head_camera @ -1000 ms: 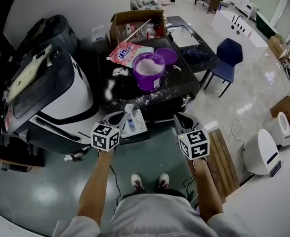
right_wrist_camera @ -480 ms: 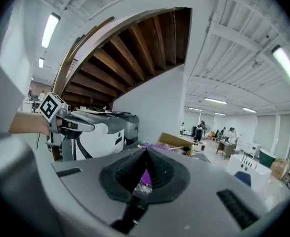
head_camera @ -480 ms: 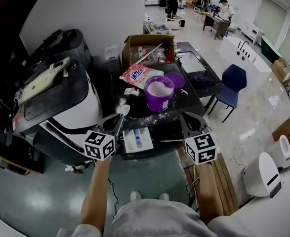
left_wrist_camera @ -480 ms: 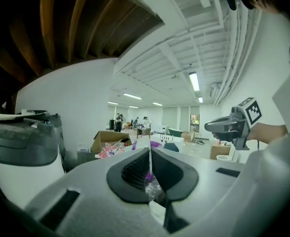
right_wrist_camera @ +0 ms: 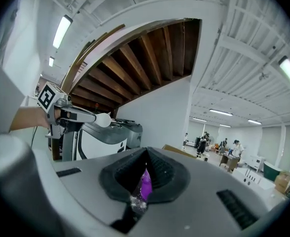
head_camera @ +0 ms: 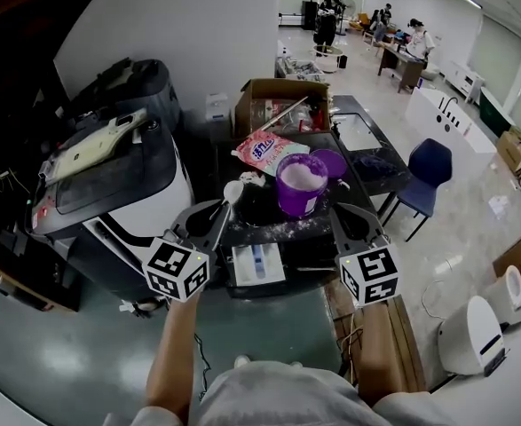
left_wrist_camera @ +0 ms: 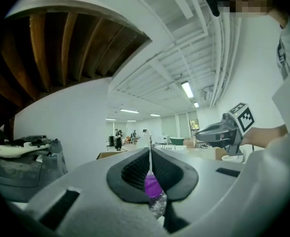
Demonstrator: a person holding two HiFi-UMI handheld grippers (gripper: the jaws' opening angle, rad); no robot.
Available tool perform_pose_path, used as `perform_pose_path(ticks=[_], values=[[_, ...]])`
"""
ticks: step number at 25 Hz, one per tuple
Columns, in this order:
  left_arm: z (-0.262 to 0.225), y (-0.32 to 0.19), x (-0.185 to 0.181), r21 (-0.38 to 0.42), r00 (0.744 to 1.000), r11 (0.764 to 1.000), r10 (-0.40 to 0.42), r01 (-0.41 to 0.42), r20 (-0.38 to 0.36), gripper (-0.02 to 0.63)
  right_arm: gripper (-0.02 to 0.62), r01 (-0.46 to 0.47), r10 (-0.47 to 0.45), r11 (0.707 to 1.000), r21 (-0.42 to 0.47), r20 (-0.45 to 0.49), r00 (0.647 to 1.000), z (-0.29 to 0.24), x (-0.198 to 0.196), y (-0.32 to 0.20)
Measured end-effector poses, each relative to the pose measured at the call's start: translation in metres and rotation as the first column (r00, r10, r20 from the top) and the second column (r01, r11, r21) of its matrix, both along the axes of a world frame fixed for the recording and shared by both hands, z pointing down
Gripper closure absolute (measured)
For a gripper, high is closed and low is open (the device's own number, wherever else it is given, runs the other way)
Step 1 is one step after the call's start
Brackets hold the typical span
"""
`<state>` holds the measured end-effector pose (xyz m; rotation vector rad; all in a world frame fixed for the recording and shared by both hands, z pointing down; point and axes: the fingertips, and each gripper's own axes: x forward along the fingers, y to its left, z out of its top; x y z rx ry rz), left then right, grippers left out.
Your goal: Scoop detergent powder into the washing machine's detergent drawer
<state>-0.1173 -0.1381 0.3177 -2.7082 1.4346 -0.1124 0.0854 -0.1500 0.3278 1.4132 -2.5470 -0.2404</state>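
Observation:
In the head view my left gripper (head_camera: 217, 211) is shut on the handle of a white scoop (head_camera: 232, 191), whose bowl hangs over the dark table's front edge, left of the purple bucket (head_camera: 301, 185) of white powder. The open detergent drawer (head_camera: 256, 264) lies below, between both grippers. My right gripper (head_camera: 342, 209) is shut with nothing in it, right of the drawer. In the left gripper view the scoop handle (left_wrist_camera: 149, 158) shows edge-on between the shut jaws of the left gripper (left_wrist_camera: 150, 168). The right gripper view shows the scoop (right_wrist_camera: 103, 119) at far left; the right gripper (right_wrist_camera: 145, 163) has its jaws together.
The washing machine (head_camera: 122, 189) stands at left. On the powder-strewn table (head_camera: 269, 220) are a pink detergent bag (head_camera: 266, 150), a purple lid (head_camera: 332, 161) and a cardboard box (head_camera: 282, 105). A blue chair (head_camera: 429, 169) stands at right; people are at the room's far end.
My left gripper has carried the scoop from over the drawer up to the table edge beside the bucket. The head view has lifted; both grippers sit farther from the body.

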Motion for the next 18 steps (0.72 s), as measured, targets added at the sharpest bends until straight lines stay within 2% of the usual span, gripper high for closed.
perform_pose_path(ticks=[11,18], values=[[-0.022,0.009,0.006,0.066,0.998,0.998,0.010,-0.015,0.070,0.591,0.589,0.023,-0.023,0.999,0.039,-0.016,1.000,-0.021,-0.016,0.002],[-0.023,0.009,0.010,0.074,0.997,0.997,0.016,-0.021,0.076,0.591,0.589,0.008,-0.008,0.999,0.042,-0.012,1.000,-0.021,-0.010,0.000]])
